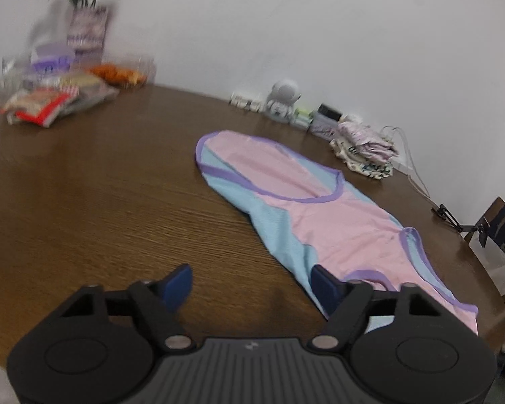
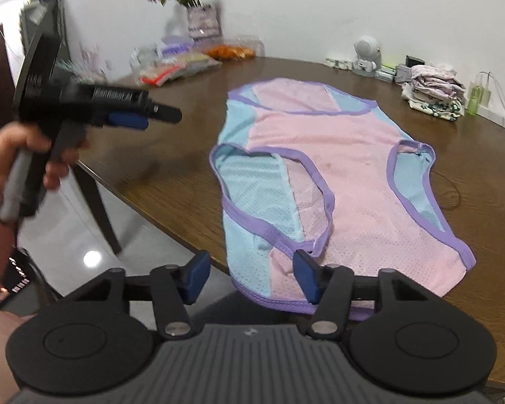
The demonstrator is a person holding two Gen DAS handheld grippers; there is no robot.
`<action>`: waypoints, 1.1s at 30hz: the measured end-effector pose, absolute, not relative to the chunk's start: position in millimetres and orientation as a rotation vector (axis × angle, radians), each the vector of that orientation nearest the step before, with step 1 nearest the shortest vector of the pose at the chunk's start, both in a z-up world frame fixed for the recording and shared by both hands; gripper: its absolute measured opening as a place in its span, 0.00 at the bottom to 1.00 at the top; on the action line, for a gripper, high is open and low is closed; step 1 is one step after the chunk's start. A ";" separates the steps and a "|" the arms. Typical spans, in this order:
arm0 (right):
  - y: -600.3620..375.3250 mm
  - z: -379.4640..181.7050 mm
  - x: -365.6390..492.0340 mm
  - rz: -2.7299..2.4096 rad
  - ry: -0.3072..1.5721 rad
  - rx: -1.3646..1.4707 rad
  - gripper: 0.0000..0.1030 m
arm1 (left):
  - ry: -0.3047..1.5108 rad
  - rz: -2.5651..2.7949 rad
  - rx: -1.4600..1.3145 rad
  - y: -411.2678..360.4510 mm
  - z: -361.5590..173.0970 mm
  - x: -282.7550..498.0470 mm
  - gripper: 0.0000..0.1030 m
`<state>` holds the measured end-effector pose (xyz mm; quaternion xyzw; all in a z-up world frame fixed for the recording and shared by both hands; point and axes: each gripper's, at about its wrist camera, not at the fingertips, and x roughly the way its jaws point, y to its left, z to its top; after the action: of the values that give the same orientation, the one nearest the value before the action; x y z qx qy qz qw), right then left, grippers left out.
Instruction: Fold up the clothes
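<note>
Across the brown worktop (image 1: 101, 185) a pink-and-blue vest (image 2: 346, 175) is spread flat, while the left gripper (image 1: 250, 286) and right gripper (image 2: 250, 276) are held unclenched, nothing grasped.

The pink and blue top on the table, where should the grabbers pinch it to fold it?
Probably at the near shoulder straps. The top lies flat with its purple-edged straps hanging just over the table edge, so a finger can slip under from the near side. The right gripper is open at one strap; the left gripper is open too, holding nothing.
</note>
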<state>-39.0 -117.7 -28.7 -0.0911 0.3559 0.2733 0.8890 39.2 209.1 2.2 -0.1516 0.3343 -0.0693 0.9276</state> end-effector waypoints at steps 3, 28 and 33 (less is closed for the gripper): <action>-108.4 -34.5 -34.6 0.540 0.763 -0.225 0.37 | 0.716 -0.112 -0.348 218.7 -0.2 68.6 0.61; -109.6 -38.1 -18.3 0.555 0.776 -0.180 0.19 | 0.782 -0.045 -0.271 225.6 -13.9 211.3 0.28; -110.3 -37.7 -18.4 0.564 0.775 -0.184 0.19 | 0.776 -0.041 -0.258 226.0 -14.9 218.9 0.28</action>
<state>-18.4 -110.3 -37.7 -0.0883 0.3724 0.2708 0.8833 218.9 226.0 -14.9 -0.1256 0.3770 -0.0198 0.9174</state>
